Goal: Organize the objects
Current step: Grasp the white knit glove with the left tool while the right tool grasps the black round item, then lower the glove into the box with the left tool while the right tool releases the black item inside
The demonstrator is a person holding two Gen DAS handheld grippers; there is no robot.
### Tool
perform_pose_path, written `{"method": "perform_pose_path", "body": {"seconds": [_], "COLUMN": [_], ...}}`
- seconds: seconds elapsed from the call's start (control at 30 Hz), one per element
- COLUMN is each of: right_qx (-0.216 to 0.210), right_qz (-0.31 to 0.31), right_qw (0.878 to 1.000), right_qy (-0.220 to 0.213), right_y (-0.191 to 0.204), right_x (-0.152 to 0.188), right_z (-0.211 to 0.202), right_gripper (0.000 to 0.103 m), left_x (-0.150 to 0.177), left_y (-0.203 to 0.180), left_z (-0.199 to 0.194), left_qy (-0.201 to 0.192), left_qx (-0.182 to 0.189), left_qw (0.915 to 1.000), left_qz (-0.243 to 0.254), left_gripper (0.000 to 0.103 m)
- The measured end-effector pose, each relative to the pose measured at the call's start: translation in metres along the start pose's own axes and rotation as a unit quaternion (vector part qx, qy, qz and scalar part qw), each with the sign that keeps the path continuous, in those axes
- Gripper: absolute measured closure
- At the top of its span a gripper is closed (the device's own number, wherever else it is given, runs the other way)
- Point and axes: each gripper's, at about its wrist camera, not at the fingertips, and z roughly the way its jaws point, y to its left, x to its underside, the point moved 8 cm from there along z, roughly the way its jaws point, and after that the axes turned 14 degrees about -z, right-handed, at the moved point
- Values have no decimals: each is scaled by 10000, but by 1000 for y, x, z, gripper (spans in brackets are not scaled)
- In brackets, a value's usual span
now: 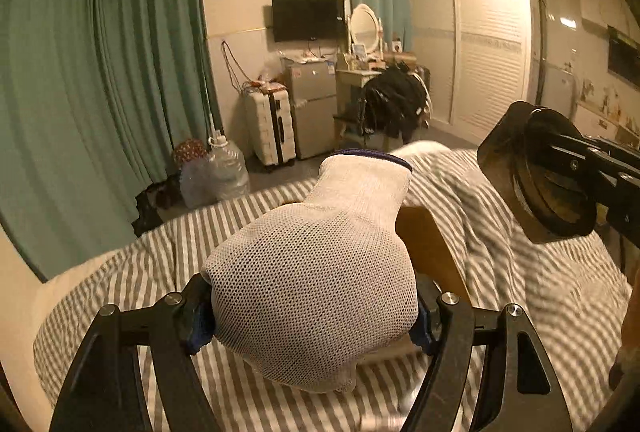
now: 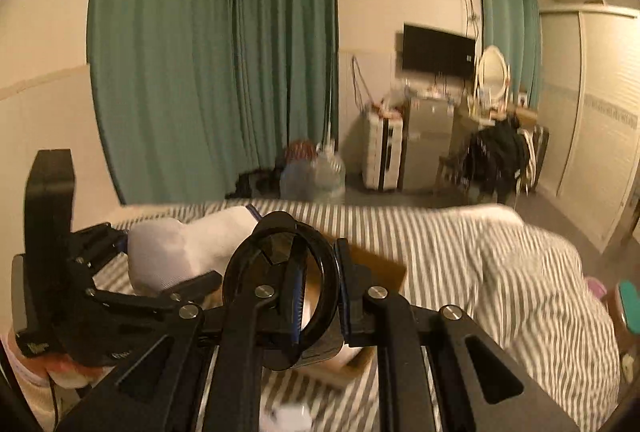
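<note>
Meanwhile, above the striped bed [image 1: 520,296], the left gripper [image 1: 316,316] pinched a white glove [image 1: 320,272] and the right gripper [image 2: 316,296] clamped a dark ring-shaped lid [image 2: 280,292] — both apparently lifted and next needing a drop spot, likely the cardboard box [image 2: 380,268].

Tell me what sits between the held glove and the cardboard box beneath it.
Nothing visible. The white glove, gripped in the left gripper, hangs over the cardboard box on the striped bedding, with no object between them.

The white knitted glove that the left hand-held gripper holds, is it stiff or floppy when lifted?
The white glove is probably soft and floppy: it bulges between the pads of the left hand-held gripper, and its cuff juts past them unsupported. It looks light, being thin mesh knit. It seems unlikely to slip, since the pads press into the fabric on both sides.
</note>
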Motion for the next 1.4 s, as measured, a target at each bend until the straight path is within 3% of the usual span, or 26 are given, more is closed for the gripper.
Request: {"method": "perform_pose_path", "body": {"seconds": [0.2,0.43,0.63,0.7,0.77,0.83,0.9,1.0,1.1,1.4], "right_qx": [43,-128,-299,-307,-365,-477,-548,-592,-458,-146], "right_qz": [210,677,1201,1316,1478,1609,1703,1712,1604,1192], "right_qw": [9998,9935,9842,9825,9800,9773,9768,9785,9818,9888], "right_qy": [-4,905,1267,1285,1280,1295,1176,990,909,891], "right_y": [-16,-29,-41,-43,-44,-45,-42,-42,-42,-29], "right_x": [-15,53,92,95,97,100,93,83,76,72], "right_z": [53,147,178,179,177,172,164,149,132,75], "right_gripper": [90,90,90,89,82,52,41,33,33,33], "left_x": [-9,41,48,50,50,54,56,55,49,54], "left_y": [2,11,6,6,6,5,6,7,8,17], "left_z": [61,117,122,120,117,113,110,98,83,46], "left_qy": [144,836,754,701,659,765,829,737,532,441], "left_qx": [-27,131,117,103,63,176,236,161,163,-61], "left_qw": [9999,9964,9969,9971,9975,9967,9962,9971,9984,9989], "left_qz": [49,18,206,260,250,206,141,85,70,-127], "left_gripper": [27,27,27,26,23,21,18,10,5,5]}}
